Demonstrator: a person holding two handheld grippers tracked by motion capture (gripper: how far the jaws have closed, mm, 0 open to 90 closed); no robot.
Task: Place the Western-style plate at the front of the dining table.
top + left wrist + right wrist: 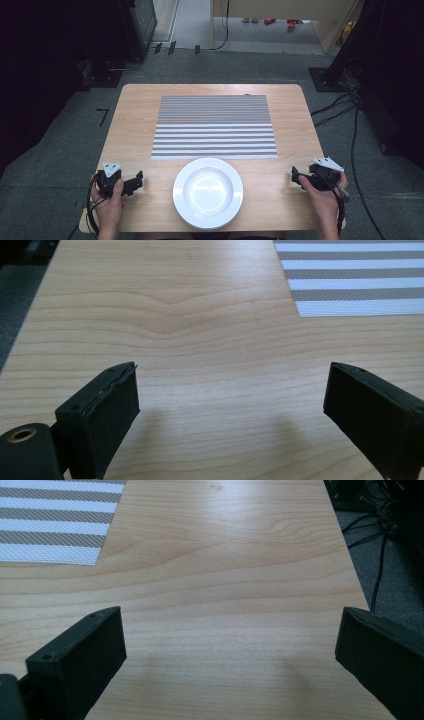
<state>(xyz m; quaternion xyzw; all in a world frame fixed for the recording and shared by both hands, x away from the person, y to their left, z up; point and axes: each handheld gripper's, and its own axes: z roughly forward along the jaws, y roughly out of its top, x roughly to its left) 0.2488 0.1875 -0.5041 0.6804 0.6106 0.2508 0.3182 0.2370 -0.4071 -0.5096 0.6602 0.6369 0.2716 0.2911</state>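
A white empty plate (208,192) lies at the near middle of the wooden table (135,125). Behind it is a grey-and-white striped placemat (215,127). A hand holds my left gripper (136,181) to the left of the plate, resting near the table's front edge. Its jaws are open over bare wood (232,375), with nothing between them. Another hand holds my right gripper (295,178) to the right of the plate, also open over bare wood (231,615). A corner of the placemat (350,280) shows in the left gripper view, and its other near corner (55,525) in the right gripper view.
The table's right edge (357,585) drops to grey carpet with black cables (380,555). Dark equipment stands (350,50) and cables flank the table. More grey floor (60,150) lies off the left edge.
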